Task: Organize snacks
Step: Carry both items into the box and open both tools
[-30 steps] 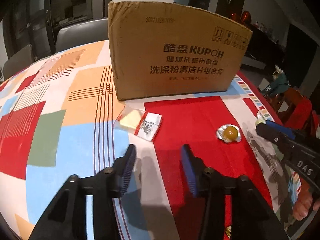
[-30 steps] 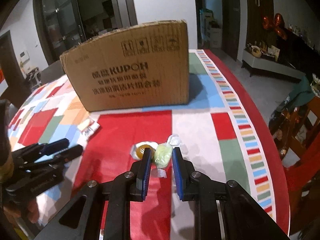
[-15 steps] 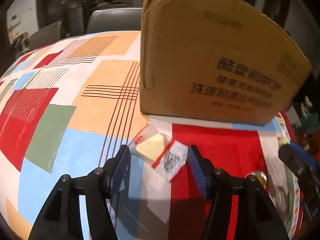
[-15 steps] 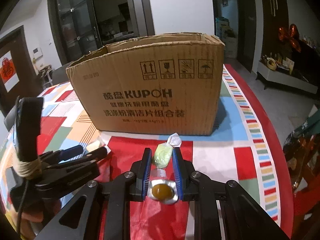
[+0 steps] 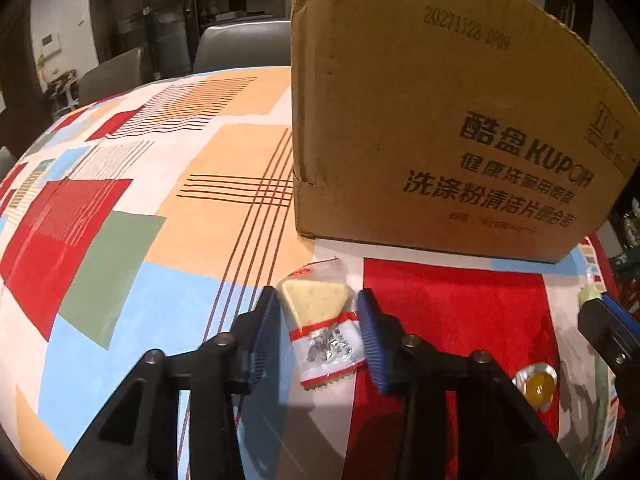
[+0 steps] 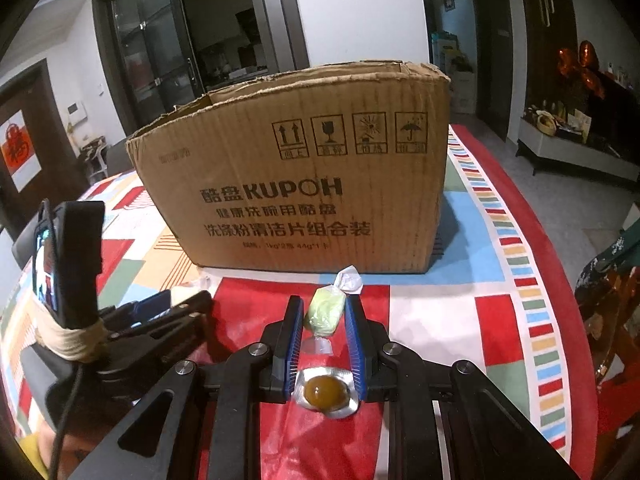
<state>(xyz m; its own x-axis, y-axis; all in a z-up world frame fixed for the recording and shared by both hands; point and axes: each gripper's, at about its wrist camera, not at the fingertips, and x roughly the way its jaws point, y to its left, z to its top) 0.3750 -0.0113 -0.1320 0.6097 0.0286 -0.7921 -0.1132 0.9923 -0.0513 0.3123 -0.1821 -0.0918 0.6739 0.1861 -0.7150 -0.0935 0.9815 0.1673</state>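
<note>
Judging from both views, no snack is seen boxed yet. The right gripper (image 6: 325, 320) is clamped on a green candy (image 6: 325, 310), lower centre. The left gripper (image 5: 318, 320) is spread around a cracker packet (image 5: 322, 324) on the table (image 5: 120, 240), not yet closed. An amber jelly (image 6: 326, 394) remains. Only the right view shows the open top of the box (image 6: 296, 184).

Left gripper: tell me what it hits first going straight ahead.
Probably the cardboard box, just past the cracker packet already between the left gripper fingers; depth is unclear.
</note>
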